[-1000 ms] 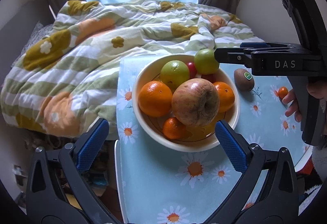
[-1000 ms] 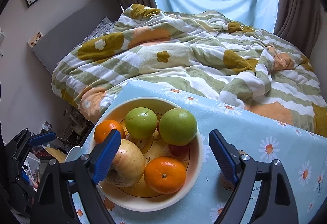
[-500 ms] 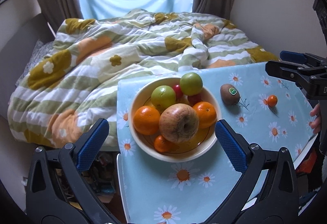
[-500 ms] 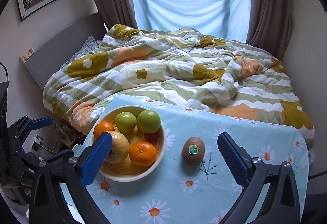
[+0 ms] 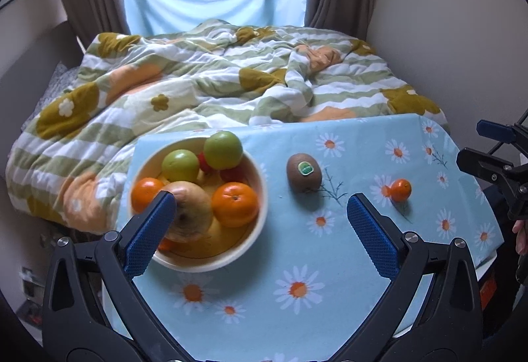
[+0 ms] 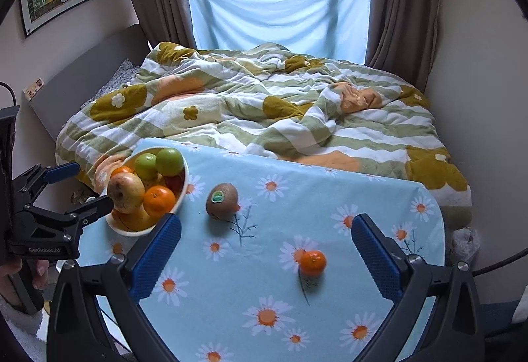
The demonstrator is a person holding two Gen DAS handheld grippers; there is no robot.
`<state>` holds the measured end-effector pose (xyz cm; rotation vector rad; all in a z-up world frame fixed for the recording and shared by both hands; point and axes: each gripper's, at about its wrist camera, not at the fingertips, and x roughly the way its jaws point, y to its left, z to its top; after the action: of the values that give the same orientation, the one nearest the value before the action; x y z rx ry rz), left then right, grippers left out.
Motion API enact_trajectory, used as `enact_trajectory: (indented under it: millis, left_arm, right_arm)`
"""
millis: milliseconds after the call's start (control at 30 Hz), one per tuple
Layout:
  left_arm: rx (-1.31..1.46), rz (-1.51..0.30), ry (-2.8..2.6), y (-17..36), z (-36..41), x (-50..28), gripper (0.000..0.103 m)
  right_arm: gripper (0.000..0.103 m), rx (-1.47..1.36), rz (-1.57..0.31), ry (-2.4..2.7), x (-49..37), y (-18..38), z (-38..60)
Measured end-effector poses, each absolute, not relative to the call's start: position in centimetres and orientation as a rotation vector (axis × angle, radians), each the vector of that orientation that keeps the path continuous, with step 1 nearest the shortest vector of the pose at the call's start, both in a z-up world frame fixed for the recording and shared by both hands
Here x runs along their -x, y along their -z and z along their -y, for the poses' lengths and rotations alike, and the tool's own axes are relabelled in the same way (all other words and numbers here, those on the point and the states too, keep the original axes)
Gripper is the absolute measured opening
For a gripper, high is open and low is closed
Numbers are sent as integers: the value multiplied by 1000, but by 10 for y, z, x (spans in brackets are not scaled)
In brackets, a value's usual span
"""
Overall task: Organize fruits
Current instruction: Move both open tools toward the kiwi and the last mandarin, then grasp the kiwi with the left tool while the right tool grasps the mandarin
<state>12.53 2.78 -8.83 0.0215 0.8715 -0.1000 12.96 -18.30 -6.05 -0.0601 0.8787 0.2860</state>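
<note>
Now both tools tilt steeply down over the table, each in a person's hand. The left tool stands with jaws wide apart and nothing between them; its left pad overlaps the bowl in view. The right tool is spread wide too, empty, with the small mandarin lying on the cloth between its pads in view, untouched.

Compared with a second ago, both tools have pulled back and risen: the bowl looks smaller and farther, the right tool no longer sits over it, and its jaws have spread wider.

From the kiwi, the bowl sits at 9 o'clock and the small mandarin at 3 o'clock. The kiwi lies on its side, its long axis running roughly 10 to 4 o'clock in the left wrist view, green sticker facing up. The bowl holds oranges, green apples and a large yellowish apple.
</note>
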Motion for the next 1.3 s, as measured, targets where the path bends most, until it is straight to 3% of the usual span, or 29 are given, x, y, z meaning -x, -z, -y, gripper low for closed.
enact_trajectory:
  millis: [500, 633, 733, 867, 1000, 1033, 1133, 1300]
  left_arm:
    - [6, -903, 17, 157, 42, -167, 103]
    - [-43, -923, -5, 178, 50, -185, 98]
    - [-80, -931, -8, 191, 56, -198, 87]
    - [-114, -951, -15, 206, 62, -212, 86]
    - [-117, -966, -23, 214, 61, -224, 79]
    - [-108, -969, -24, 216, 60, -226, 78]
    - [-88, -974, -19, 219, 58, -230, 73]
    - [-83, -1005, -7, 226, 58, -236, 65]
  right_arm:
    - [103, 118, -976, -321, -137, 136, 244]
    - [103, 123, -999, -353, -144, 159, 245]
    - [103, 129, -1011, -379, -148, 173, 242]
    - [102, 141, -1020, -397, -154, 186, 237]
    - [93, 169, -1031, -412, -159, 196, 230]
    - [86, 175, -1031, -417, -160, 198, 228]
    - [77, 191, -1037, -428, -161, 202, 223]
    - [68, 196, -1044, -436, -163, 208, 219]
